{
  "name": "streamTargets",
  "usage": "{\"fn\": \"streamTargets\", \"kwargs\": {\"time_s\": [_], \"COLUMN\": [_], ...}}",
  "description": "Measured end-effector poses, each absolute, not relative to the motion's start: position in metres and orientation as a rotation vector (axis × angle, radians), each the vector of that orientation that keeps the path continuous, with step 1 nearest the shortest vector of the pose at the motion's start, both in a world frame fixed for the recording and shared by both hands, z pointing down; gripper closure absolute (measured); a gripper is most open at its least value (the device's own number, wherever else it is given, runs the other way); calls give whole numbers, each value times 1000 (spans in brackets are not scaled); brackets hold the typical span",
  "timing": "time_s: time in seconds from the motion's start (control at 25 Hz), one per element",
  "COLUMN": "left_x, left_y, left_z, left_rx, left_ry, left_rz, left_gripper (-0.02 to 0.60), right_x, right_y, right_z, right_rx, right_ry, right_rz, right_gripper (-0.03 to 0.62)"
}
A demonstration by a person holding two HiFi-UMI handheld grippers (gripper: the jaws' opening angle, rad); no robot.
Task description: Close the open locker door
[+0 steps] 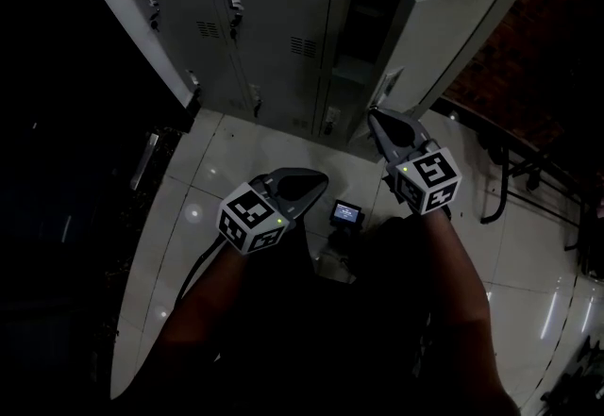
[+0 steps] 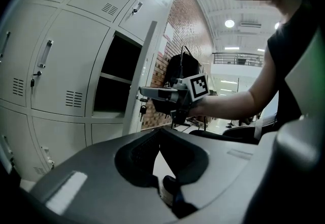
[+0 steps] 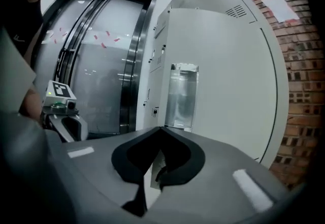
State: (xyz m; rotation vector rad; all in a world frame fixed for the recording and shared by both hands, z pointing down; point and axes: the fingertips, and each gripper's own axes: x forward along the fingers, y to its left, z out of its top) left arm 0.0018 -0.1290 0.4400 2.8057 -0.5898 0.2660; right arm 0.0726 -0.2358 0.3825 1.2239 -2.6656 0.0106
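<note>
Locker door (image 1: 436, 37) stands swung open, pale, probably grey metal

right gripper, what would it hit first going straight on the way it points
The right gripper would likely meet the open locker door, near its shiny panel; depth is unclear.

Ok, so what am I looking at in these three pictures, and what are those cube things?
A person holds a two-jaw tool in each hand; the patterned cubes are parts of those tools. The head view looks down from a camera on the person's head: left gripper, right gripper, lockers and a tiled floor. The other two come from cameras riding on each gripper. Both grippers' jaws are together, holding nothing. One locker door stands open; the right gripper's tip is close to its edge.
</note>
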Motion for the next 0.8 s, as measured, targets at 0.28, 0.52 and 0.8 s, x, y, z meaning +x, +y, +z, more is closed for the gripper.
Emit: {"fn": "streamTargets", "kwargs": {"time_s": [0.28, 0.52, 0.8], "left_x": [2, 1, 1], "left_y": [-129, -129, -129], "left_z": [439, 439, 439], "left_rx": [2803, 2800, 2797], "left_ry": [-586, -589, -587], "left_rz": [250, 250, 248], "left_gripper": [569, 569, 569], "right_x": [64, 54, 48], "right_y": [-286, -324, -372], "right_z": [372, 368, 366], "right_rx": [1267, 1313, 1358], "right_ry": [-2621, -2606, -2550], "right_rz": [-65, -73, -78], "right_gripper": [591, 591, 591]}}
